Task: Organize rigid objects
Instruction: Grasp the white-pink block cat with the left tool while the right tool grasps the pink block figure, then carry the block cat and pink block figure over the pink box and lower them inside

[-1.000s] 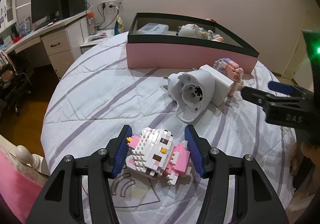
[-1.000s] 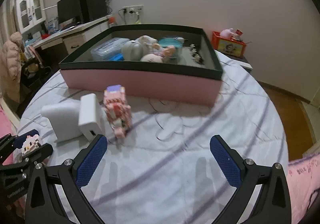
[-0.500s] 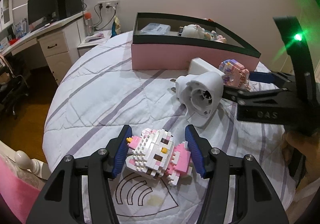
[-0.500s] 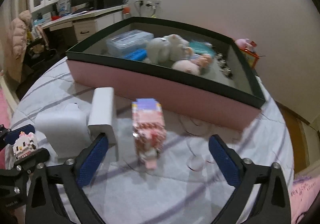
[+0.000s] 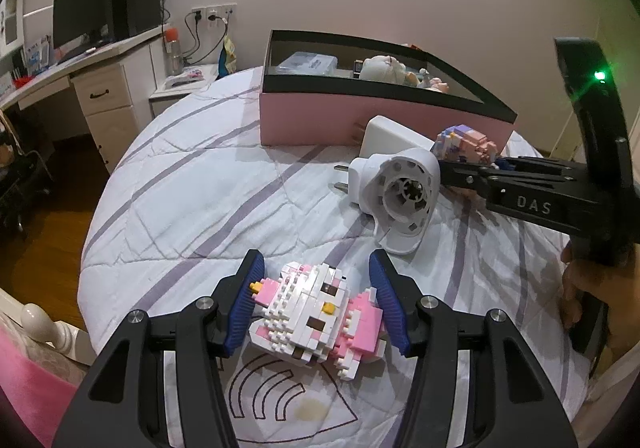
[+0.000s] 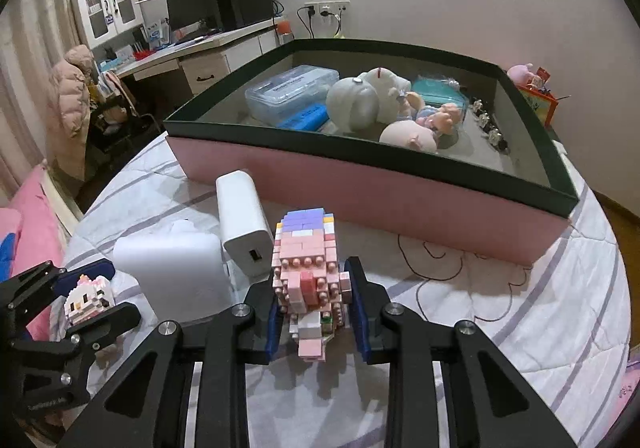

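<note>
Closure was the change: the right gripper (image 6: 314, 308), wide open half a second earlier, now clamped its fingers on the upright pink-and-purple brick figure (image 6: 307, 268) beside the white charger block (image 6: 244, 224) on the quilted bed (image 5: 192, 200). The left gripper (image 5: 316, 304) remained level, fingers gripping the white-and-pink brick cat (image 5: 316, 312).

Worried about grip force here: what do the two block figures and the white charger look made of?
Cat figure and pink figure: small interlocking bricks, likely hard glossy plastic; studs and seams show, so squeezing could pop pieces off. White charger: smooth matte shell with rounded edges and a port, probably moulded plastic.
</note>
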A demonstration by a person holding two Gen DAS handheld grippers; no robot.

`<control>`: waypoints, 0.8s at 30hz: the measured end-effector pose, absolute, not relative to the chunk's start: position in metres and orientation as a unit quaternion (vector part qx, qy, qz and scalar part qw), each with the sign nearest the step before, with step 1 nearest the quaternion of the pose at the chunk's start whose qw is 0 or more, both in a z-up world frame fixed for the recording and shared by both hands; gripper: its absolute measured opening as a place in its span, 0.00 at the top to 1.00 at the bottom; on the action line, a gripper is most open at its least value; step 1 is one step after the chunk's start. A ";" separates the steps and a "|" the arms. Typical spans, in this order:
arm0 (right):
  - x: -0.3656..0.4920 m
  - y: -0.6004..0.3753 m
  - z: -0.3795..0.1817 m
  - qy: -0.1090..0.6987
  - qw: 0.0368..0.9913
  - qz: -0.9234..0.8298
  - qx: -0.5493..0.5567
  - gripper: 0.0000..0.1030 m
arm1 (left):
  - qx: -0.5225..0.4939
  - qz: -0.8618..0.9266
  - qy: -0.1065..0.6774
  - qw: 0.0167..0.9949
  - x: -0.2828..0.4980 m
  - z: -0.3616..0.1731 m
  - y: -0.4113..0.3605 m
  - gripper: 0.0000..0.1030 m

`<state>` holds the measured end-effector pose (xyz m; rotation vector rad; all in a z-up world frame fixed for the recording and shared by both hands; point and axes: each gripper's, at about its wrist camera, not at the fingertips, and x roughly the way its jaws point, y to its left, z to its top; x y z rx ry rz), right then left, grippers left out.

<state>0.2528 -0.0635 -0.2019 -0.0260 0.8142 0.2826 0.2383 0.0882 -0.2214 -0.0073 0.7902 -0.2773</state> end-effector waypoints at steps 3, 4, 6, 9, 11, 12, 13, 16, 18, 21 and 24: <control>0.244 -0.069 -0.194 0.385 0.912 0.139 -0.004 0.72 | -0.005 -0.137 0.380 0.915 0.237 -0.218 0.087 0.46; 0.243 -0.069 -0.192 0.385 0.912 0.140 -0.004 0.72 | -0.007 -0.139 0.380 0.915 0.236 -0.216 0.087 0.46; 0.238 -0.072 -0.187 0.378 0.916 0.136 -0.006 0.72 | -0.008 -0.143 0.380 0.914 0.236 -0.214 0.085 0.46; 0.230 -0.078 -0.178 0.370 0.920 0.133 -0.001 0.72 | -0.003 -0.145 0.384 0.912 0.235 -0.212 0.081 0.46; 0.230 -0.079 -0.175 0.368 0.921 0.130 0.001 0.72 | -0.006 -0.148 0.384 0.912 0.233 -0.211 0.080 0.46; 0.229 -0.081 -0.174 0.367 0.921 0.130 0.004 0.72 | -0.008 -0.151 0.383 0.911 0.233 -0.210 0.078 0.46; 0.228 -0.083 -0.173 0.366 0.922 0.130 0.006 0.72 | -0.010 -0.154 0.383 0.911 0.232 -0.208 0.077 0.46; 0.226 -0.089 -0.169 0.360 0.924 0.127 0.017 0.72 | -0.005 -0.158 0.376 0.913 0.231 -0.201 0.071 0.46; 0.223 -0.091 -0.164 0.354 0.926 0.126 0.020 0.72 | -0.001 -0.160 0.369 0.916 0.232 -0.193 0.069 0.46; 0.222 -0.095 -0.154 0.342 0.931 0.125 0.021 0.72 | 0.000 -0.166 0.356 0.920 0.237 -0.178 0.065 0.46; 0.225 -0.100 -0.140 0.329 0.936 0.123 0.021 0.72 | 0.005 -0.172 0.337 0.926 0.248 -0.159 0.059 0.46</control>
